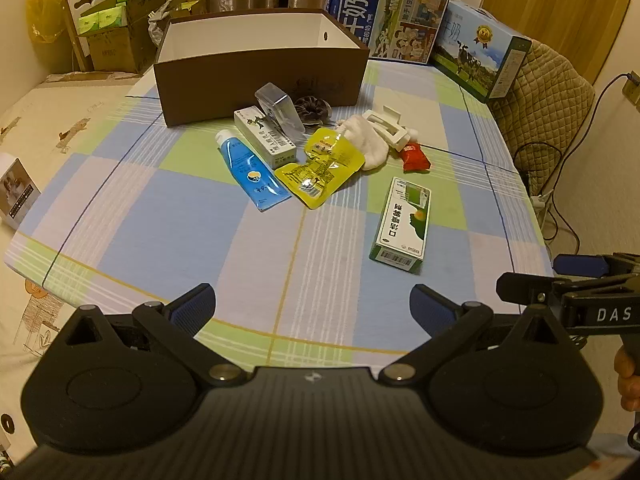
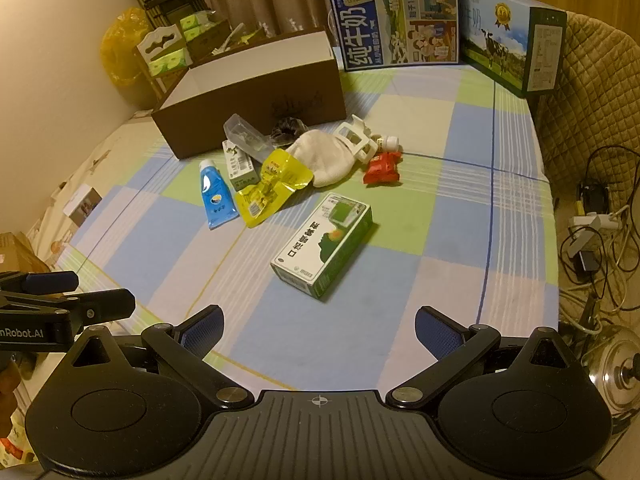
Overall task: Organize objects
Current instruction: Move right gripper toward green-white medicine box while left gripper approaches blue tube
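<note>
Left gripper (image 1: 312,310) and right gripper (image 2: 318,332) both hover with fingers apart and empty, green medicine box (image 2: 322,246) lies nearest on checked tablecloth (image 2: 460,240), open brown box (image 2: 248,96) behind the clutter

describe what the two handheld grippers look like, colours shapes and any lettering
Both are matte black with ribbed housings, two round discs and angled linkage arms ending in blue textured pads. The left gripper shows a small pale mark at centre; the right gripper a crosshair. Seen side-on, white lettering reads "DAS" on the right one and "nRobot.AI" on the left.
</note>
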Motion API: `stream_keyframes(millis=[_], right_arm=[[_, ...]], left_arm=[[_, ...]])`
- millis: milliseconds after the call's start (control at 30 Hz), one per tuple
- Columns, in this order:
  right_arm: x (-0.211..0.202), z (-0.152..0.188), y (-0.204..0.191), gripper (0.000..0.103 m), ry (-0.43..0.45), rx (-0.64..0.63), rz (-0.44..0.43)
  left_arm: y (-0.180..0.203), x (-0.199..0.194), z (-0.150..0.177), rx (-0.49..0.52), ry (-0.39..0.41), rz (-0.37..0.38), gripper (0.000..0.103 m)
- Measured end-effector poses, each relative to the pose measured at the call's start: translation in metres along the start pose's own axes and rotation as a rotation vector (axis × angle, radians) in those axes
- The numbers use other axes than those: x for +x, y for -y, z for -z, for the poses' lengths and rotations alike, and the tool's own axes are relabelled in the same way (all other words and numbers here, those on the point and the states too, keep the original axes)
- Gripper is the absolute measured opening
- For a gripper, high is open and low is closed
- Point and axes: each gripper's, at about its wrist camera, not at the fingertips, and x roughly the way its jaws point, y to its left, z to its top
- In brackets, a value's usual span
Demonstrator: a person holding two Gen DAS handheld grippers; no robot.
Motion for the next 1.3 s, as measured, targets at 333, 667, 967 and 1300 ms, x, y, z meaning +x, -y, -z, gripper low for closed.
stream_keyframes(millis=[333, 667, 967, 1300], right_arm=[[0.001, -0.004, 0.006, 0.1, -0.006, -0.006, -0.013], [0.005, -0.009, 0.005, 0.1, -0.008, -0.006, -0.018], [0.01, -0.014, -0.001, 0.1, -0.007, -0.001, -0.018], [0.016, -0.026, -0.008, 0.1, 0.035, 0.015, -0.018]], left_arm=[[0.004, 0.002, -0.003, -0.002, -0.004, -0.004, 0.102], [0.001, 0.005, -0.006, -0.006, -0.01, -0.004, 0.102], [-0.009, 0.009, -0.012, -0.009, -0.016, -0.005, 0.102], [-0.022, 0.016, -0.024, 0.001, -0.019, 0.0, 0.102]])
